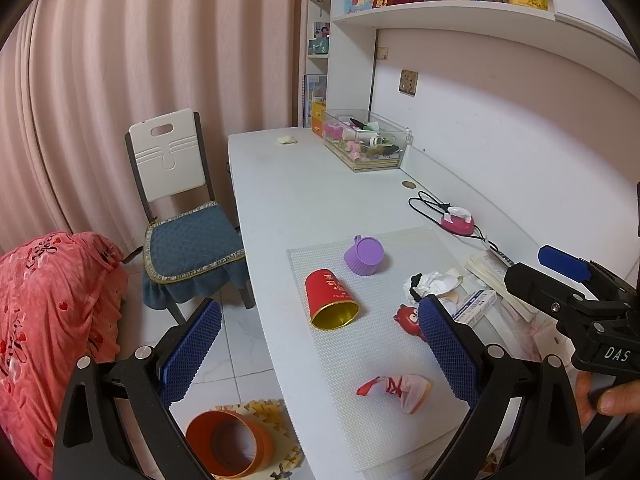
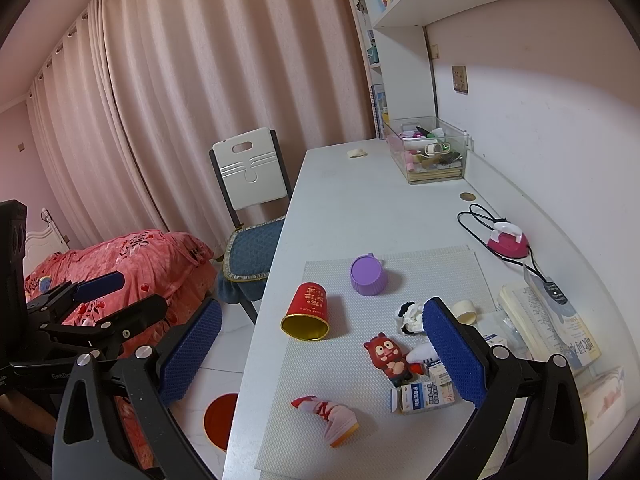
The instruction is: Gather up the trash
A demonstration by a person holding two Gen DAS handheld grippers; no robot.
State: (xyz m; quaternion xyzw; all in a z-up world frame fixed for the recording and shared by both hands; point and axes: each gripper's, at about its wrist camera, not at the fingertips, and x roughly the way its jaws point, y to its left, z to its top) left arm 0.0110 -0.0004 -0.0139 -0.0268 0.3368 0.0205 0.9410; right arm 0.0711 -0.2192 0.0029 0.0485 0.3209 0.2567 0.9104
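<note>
Right wrist view alone shows the medicine box — both grippers spread, empty.

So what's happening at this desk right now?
A person holds two handheld grippers above a white desk, both open and empty: the left gripper and the right gripper. Nothing is picked up yet. On the grey mat lie a tipped red cup, a crumpled paper wad, a small medicine box and a red toy figure. An orange bin waits on the floor beside the desk.
</note>
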